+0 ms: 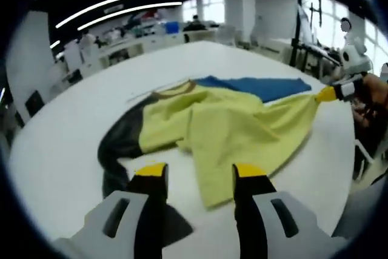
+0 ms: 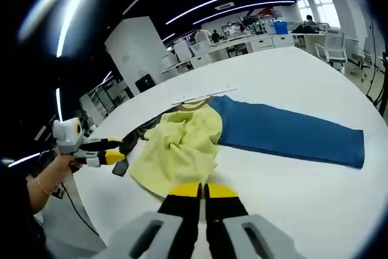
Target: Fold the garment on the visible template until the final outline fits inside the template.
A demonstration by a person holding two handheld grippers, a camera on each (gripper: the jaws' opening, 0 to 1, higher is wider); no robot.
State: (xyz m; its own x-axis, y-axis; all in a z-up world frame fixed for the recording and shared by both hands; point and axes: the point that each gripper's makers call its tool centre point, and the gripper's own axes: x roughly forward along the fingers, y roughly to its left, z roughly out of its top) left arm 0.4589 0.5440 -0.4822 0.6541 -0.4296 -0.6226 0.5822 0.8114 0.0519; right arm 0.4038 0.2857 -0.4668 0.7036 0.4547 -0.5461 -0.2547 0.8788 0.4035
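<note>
Left tool (image 1: 200, 174): mine, released, lower centre, above yellow hem.
Right tool (image 2: 203, 189): clenched, grasping garment (image 2: 182, 144).
Desk (image 2: 291, 186): white.

Garment (image 1: 224, 122) lies on table (image 1: 73, 150); template (image 2: 291, 131) beneath.

**Cloth, plastic and a smooth white top**

We see a garment (image 1: 224, 125) of soft matt cloth, rumpled in its yellow part at the centre of the left gripper view, lying flatter in its blue part (image 2: 285, 131) at right of the right gripper view. The table (image 1: 73, 150) under it looks smooth, white, faintly glossy. Our left gripper (image 1: 200, 177) shows matt grey plastic with yellow tips.
</note>
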